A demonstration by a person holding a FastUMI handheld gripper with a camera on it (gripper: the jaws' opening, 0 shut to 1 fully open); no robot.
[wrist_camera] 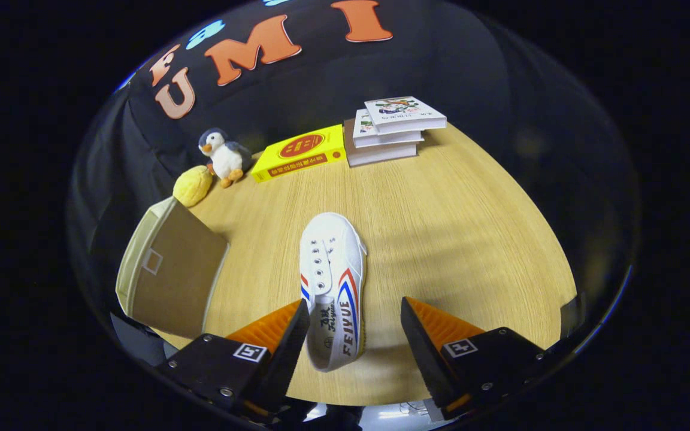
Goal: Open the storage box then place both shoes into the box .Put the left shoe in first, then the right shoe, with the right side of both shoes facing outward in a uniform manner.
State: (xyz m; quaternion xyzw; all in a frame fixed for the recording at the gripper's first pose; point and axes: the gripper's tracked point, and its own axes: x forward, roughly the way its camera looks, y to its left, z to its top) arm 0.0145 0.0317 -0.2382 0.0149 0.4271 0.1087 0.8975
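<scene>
My tool (354,335) hovers above the wooden counter (453,215), its fingers spread wide on either side of a white canvas sneaker (333,281) with red and blue stripes. The shoe's heel lies between the fingers, nearer the left one, its toe pointing ahead; I see neither finger pressing on it. The beige storage box (168,272) sits off to the tool's left. Far beyond the fingers stand a plush penguin (224,155), a yellow plush toy (193,185), a yellow book (300,152) and a stack of books (393,129).
</scene>
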